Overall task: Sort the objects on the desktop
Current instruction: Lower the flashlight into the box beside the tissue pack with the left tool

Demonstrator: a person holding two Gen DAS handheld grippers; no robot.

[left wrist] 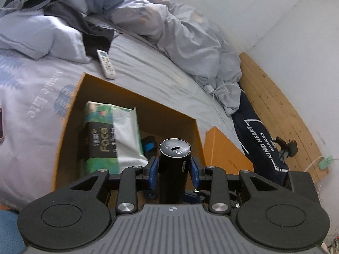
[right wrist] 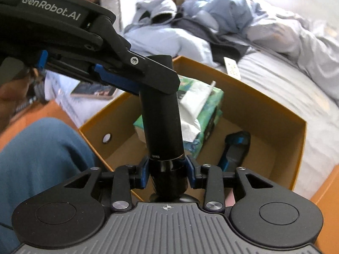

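Here both grippers hold one black cylinder [right wrist: 162, 116] over the open cardboard box [right wrist: 264, 103] that sits on the bed [left wrist: 148, 72]. The left gripper [left wrist: 175, 170] has its jaws pinching the cylinder near one end; the right gripper [right wrist: 167, 170] has its jaws clamped on the glossy other end. The cylinder hangs above the box floor, not yet resting on anything.

The main risk, as I judge it, is that the two grips work against each other. If one hand tilts or lowers faster than the other, the smooth body could twist in the pads and slip, or the two halves could pull apart. Letting go too high could send it down onto the things below.

Inside the box there is a green tissue pack [left wrist: 108, 139] standing against one wall, with a white sheet sticking out of it, and a small black and blue item [right wrist: 236, 148] lying on the floor. The floor between them looks bare. A white remote [left wrist: 106, 64] lies on the bed beyond the box.
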